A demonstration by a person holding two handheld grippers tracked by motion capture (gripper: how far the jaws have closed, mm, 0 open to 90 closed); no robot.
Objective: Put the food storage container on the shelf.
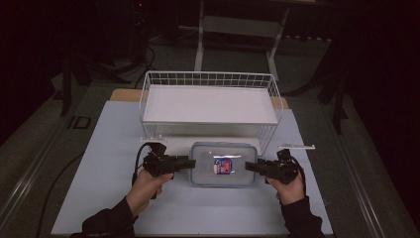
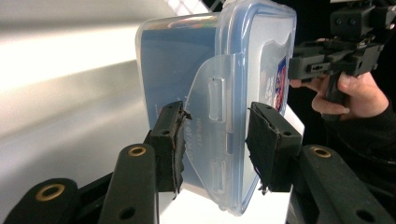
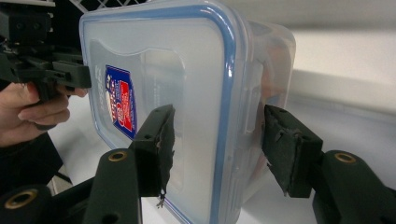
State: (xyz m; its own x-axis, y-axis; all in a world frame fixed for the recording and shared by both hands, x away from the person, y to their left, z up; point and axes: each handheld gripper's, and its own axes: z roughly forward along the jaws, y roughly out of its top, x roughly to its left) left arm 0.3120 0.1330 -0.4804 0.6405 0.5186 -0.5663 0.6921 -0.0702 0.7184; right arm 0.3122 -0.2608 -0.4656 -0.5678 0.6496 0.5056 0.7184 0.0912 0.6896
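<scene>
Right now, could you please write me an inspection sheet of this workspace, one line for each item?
Surface: pale blue table top, bare around the work.
Job's things: clear food container with blue-rimmed lid and a sticker, lying flat in front of the white wire basket.
Clutter: nothing seen.
Grippers: left hand-held gripper at the container's left end, jaws open either side of its lid flap; right hand-held gripper at the right end, jaws open.
Cables: one black cable loops from the left hand-held gripper.
Surroundings: dark room, grey floor, a metal frame behind the table.

Wire basket (image 1: 210, 101) just behind the container (image 1: 224, 164); open tabletop (image 1: 218, 208) in front.
</scene>
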